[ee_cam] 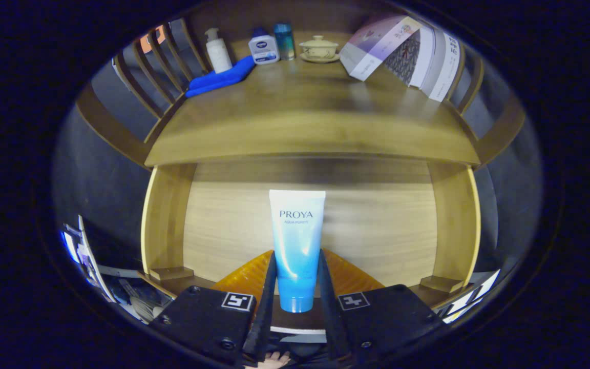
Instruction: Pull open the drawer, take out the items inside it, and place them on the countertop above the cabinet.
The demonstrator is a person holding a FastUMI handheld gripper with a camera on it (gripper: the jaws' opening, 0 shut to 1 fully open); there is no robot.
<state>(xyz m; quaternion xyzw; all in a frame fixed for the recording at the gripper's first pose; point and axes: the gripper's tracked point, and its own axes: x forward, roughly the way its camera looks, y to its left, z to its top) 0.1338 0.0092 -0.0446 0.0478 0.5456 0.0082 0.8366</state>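
While the wooden cabinet (315, 133) spreads across the scene beyond the fingers, its countertop (305, 113) lies broad and bare in the middle, with slatted rails rising at both sides. Below the countertop's front edge, the open drawer (223, 225) shows a pale wooden floor and two side walls. At the back right of the countertop, a few books (402, 51) lean together. A folded blue cloth (220, 79) lies at the back left, touching a white pump bottle (218, 50). Beside these stand a small white bottle with a blue cap (263, 46) and a blue-green cup (285, 40), then a lidded teacup on a saucer (319, 48). An orange object (349, 277) sits low in the drawer, just behind the fingers; what it is cannot be told. The gripper (297, 289) is clenched around a blue and white cosmetic tube (296, 246), both fingers pressing its lower sides, cap downward, held upright over the drawer.
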